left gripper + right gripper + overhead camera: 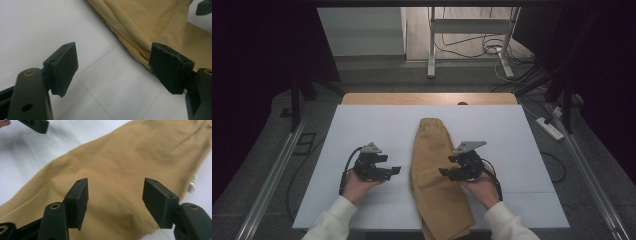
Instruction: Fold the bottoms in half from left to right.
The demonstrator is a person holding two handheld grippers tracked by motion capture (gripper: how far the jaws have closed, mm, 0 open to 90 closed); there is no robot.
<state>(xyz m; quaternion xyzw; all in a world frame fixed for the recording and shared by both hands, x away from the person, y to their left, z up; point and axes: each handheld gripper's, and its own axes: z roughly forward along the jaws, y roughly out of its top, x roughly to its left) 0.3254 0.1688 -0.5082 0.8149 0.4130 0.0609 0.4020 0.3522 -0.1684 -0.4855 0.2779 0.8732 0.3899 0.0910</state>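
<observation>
White counter [362, 125], tan cloth [434, 170] lying mid-board, folded long. Looks soft, light and floppy, so I'd pinch an edge. Left hand-held gripper [395, 170] and right hand-held gripper [443, 171] both gape, empty.

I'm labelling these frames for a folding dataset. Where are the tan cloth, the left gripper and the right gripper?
tan cloth [432, 150]: high view, the middle of its upper half.
left gripper [395, 170]: high view, midway between its fingertips, over the white table.
right gripper [443, 171]: high view, midway between its fingertips, over the cloth.

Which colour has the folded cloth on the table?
Mustard tan cloth, plain; right gripper view shows it best.
</observation>
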